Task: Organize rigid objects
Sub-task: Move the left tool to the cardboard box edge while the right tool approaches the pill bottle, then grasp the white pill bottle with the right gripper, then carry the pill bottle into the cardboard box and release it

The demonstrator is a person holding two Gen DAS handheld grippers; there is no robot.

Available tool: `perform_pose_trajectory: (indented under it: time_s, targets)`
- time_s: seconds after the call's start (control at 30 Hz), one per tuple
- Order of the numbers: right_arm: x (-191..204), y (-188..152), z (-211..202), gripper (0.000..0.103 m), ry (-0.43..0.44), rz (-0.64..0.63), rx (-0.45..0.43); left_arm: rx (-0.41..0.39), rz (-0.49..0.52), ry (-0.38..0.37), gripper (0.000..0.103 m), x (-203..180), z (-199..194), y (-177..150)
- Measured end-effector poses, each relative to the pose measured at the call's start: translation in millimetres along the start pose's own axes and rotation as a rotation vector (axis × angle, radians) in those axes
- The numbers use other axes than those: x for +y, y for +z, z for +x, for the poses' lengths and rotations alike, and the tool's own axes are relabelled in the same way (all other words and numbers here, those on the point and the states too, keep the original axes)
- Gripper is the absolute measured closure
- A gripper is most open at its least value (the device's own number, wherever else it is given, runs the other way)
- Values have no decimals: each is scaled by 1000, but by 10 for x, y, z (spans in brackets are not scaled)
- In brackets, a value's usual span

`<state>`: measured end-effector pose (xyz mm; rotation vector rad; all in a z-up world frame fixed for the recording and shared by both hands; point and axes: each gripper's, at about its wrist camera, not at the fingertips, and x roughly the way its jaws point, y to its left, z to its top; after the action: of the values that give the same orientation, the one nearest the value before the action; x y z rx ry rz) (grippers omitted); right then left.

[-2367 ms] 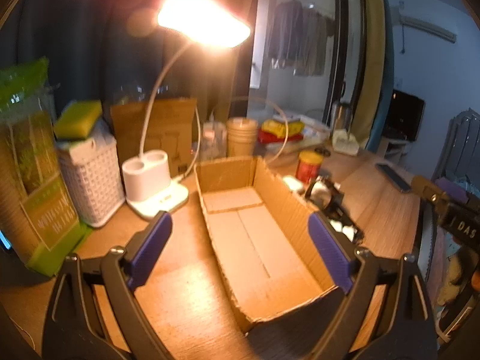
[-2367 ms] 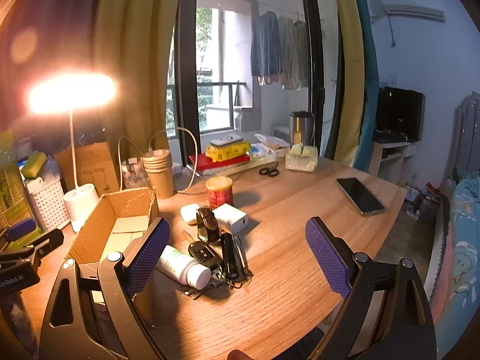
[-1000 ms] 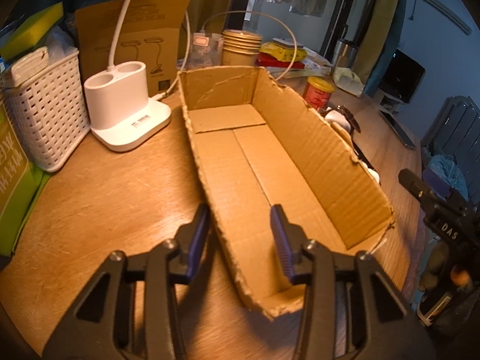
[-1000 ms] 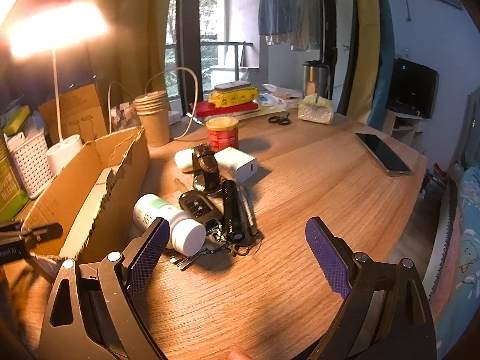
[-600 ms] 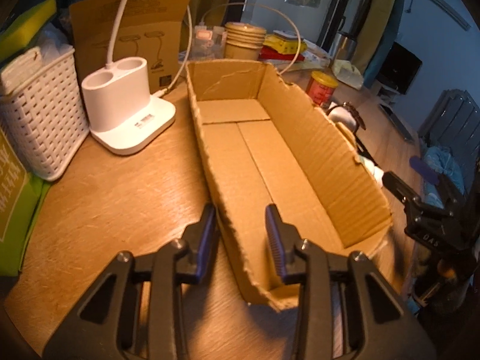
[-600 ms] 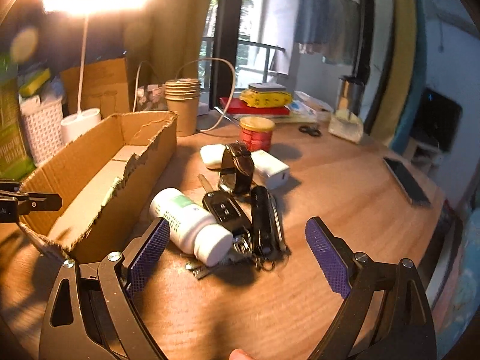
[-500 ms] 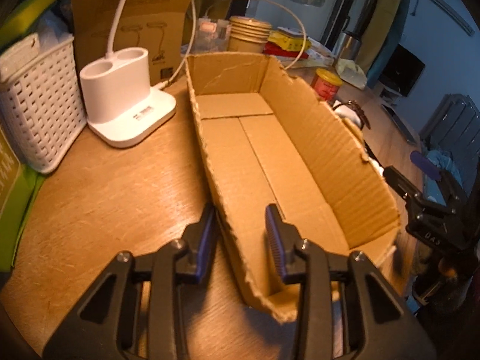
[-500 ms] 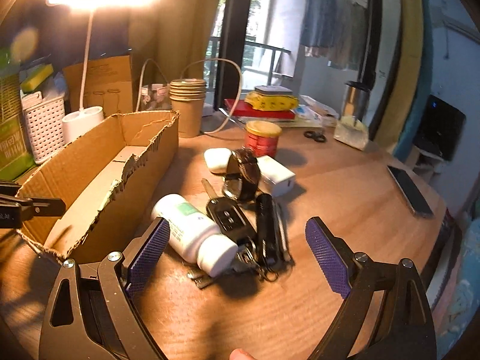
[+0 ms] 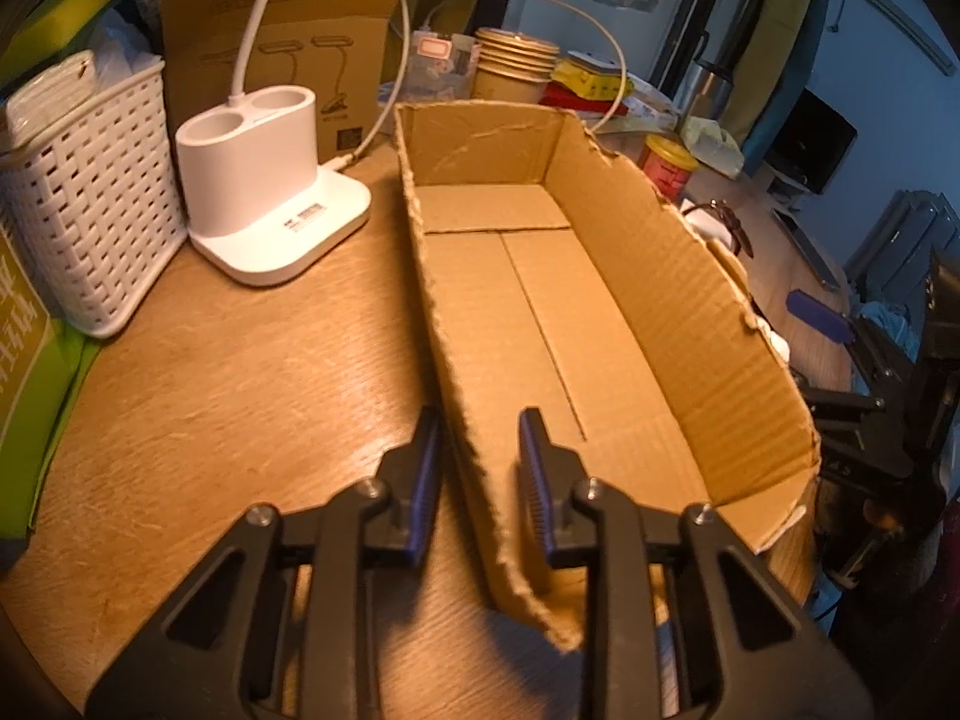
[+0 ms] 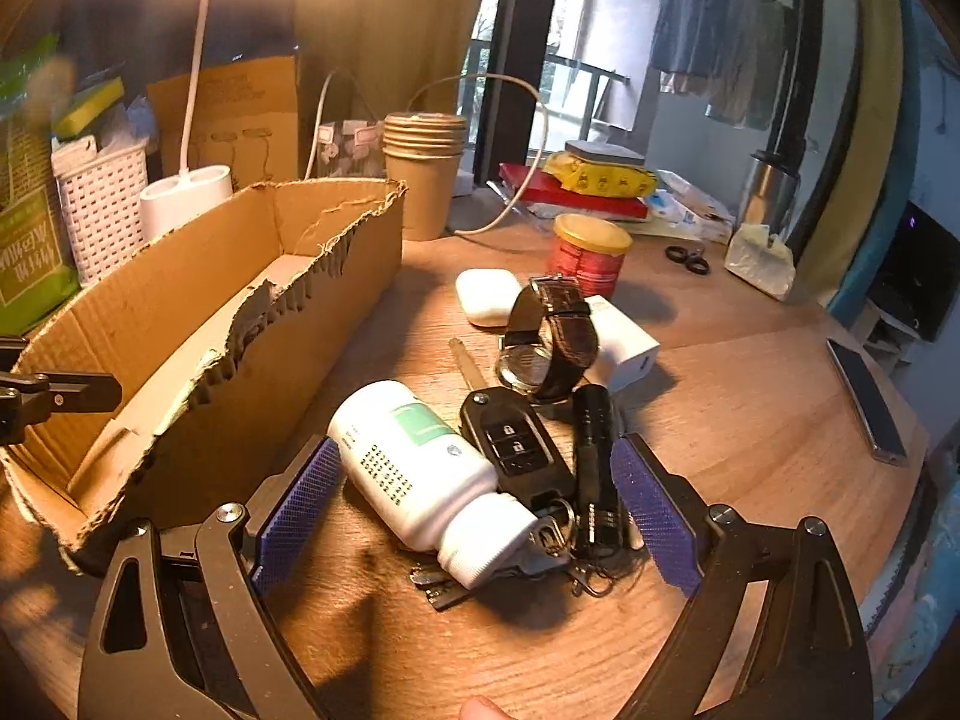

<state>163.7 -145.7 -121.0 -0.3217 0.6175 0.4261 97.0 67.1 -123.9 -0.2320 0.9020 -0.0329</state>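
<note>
Since the earlier frames, the left gripper (image 9: 480, 468) has come down from above the table to the near left wall of the cardboard box (image 9: 606, 276), and its jaws have just been closing; that wall stands between them, pinched by the blue pads. Meanwhile the right gripper (image 10: 474, 498) has moved in low over the pile of small things, which now fills the space between its fingers.

Through the left wrist camera, the box lies open and bare inside, its top edges torn and ragged. To its left stands a white lamp base (image 9: 264, 180) with a small printed sticker too fine to read, then a white woven basket (image 9: 90, 204). Behind them leans a brown carton (image 9: 288, 30) printed with line drawings of lamps; its text is too small to read.

Through the right wrist camera, the fingers stand wide apart and grip nothing. Between them lies a white pill bottle (image 10: 426, 468) on its side, with a green label and rows of small dark print that cannot be read. Touching it on the right is a black car key (image 10: 516, 438) showing lock symbols, then a black flashlight (image 10: 594, 456) with white lettering too blurred to make out. Behind these stand a watch (image 10: 552, 330) with a dark strap, a white charger (image 10: 624, 342), a white earbud case (image 10: 486, 294) and a red can (image 10: 591, 258). The box sits just left of the pile.
</note>
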Motion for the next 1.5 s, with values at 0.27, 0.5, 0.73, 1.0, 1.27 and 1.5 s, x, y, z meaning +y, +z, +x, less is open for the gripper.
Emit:
perform_pose_trajectory:
  time_s: [0.27,0.5,0.73,1.0,1.27,1.5]
  targets:
    - [-1,5,28,9,2,0,12,4,1,9,76,-8,42,-15]
    - [74,-1,81,20,-11,-38,40,-1,-1,13,76,-19,52,-20]
    - [174,-21,83,51,-43,-89,38,3,-20,-3,76,-11,44,-29]
    - [67,-22,-35,53,-7,-21,-23,2,-17,-9,76,-25,40,-36]
    - [68,-28,-181,53,23,23,-63,-11,-6,11,76,-44,31,-47]
    - [131,98,-537,53,51,27,-146,-9,-11,10,76,-38,27,-52]
